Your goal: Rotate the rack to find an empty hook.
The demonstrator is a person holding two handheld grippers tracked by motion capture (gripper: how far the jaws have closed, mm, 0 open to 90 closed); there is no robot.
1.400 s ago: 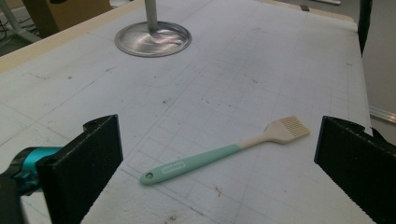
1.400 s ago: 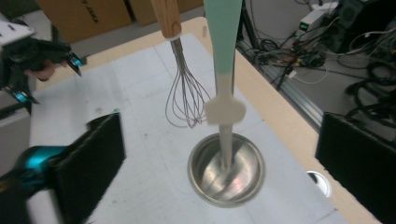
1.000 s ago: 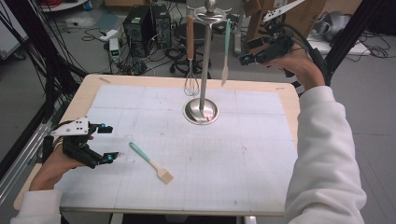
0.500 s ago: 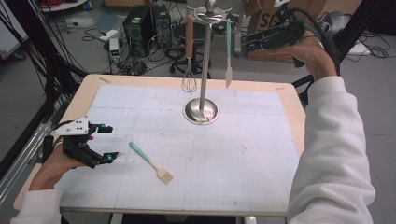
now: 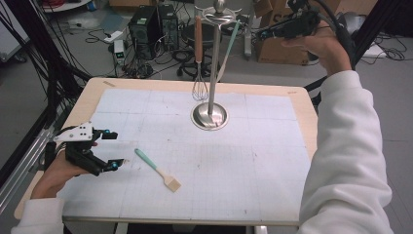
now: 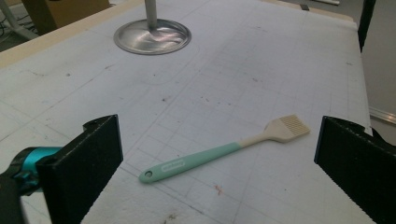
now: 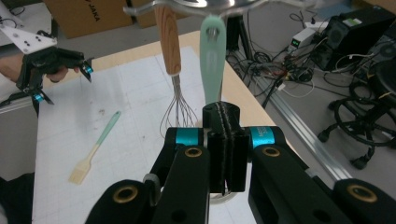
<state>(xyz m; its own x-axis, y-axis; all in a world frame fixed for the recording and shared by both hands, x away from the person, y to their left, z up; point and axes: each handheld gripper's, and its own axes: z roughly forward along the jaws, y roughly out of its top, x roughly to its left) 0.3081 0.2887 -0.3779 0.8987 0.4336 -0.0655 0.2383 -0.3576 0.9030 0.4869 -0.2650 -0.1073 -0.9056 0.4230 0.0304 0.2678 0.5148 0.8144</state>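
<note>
right gripper [image 7: 223, 140], upper right of the high view, has just been closing and is pressed together, prob. on the mint utensil [image 7: 212, 60] hanging from the rack [image 5: 213, 63], its long axis vertical above the jaws, while left gripper [image 5: 109, 149] sits spread lower left nr the brush [image 6: 219, 153].

Beyond my tongs, the pale wooden tabletop [image 5: 302, 105] under its white gridded sheet [image 5: 253, 161] gives way to a grey floor [image 5: 389, 78] strewn with black cables [image 5: 182, 56], a computer tower [image 5: 142, 27] and cardboard boxes [image 5: 272, 48], with black frame struts [image 5: 34, 44] at my left.
</note>
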